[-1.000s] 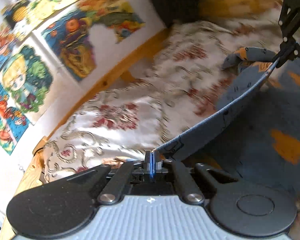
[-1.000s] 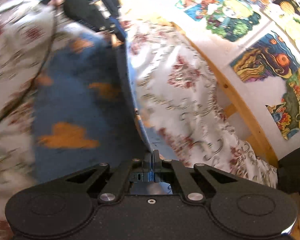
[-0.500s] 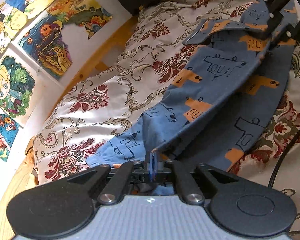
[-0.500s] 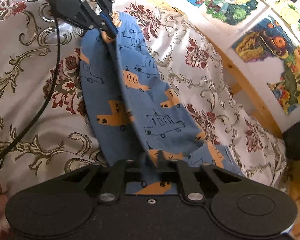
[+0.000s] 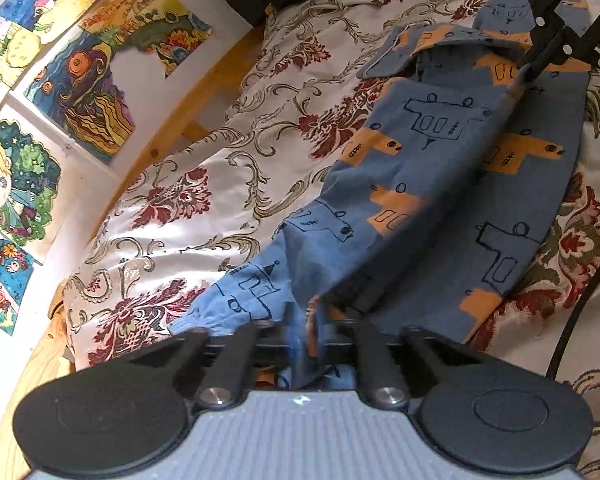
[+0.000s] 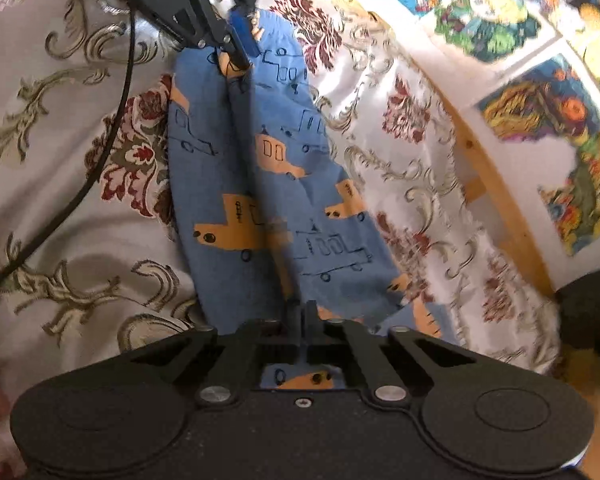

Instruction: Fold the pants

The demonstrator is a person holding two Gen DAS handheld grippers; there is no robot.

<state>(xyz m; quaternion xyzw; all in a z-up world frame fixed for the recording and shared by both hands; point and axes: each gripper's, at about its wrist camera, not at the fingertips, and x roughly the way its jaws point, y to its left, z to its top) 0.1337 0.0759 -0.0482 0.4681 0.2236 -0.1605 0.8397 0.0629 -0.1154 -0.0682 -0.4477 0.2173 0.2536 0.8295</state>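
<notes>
Blue pants (image 5: 440, 184) printed with orange trucks lie stretched along a floral bedspread (image 5: 220, 184), one leg folded over the other. My left gripper (image 5: 304, 320) is shut on the fabric at the near end; its fingertips are blurred. In the right wrist view it appears at the far end (image 6: 240, 54), pinching the pants (image 6: 268, 184). My right gripper (image 6: 302, 316) is shut on the opposite end, with cloth showing under its fingers. From the left wrist view it sits top right (image 5: 534, 68), clamped on the raised edge.
Colourful posters (image 5: 92, 92) cover the white wall beside a wooden bed rail (image 5: 172, 136). A black cable (image 6: 112, 128) runs across the bedspread (image 6: 80, 240) left of the pants. A dark object (image 6: 592, 312) sits at the right edge.
A second ago the pants hung taut in the air between both grippers. Both have come down, and the pants now rest on the bedspread with the top leg settling flatter.
</notes>
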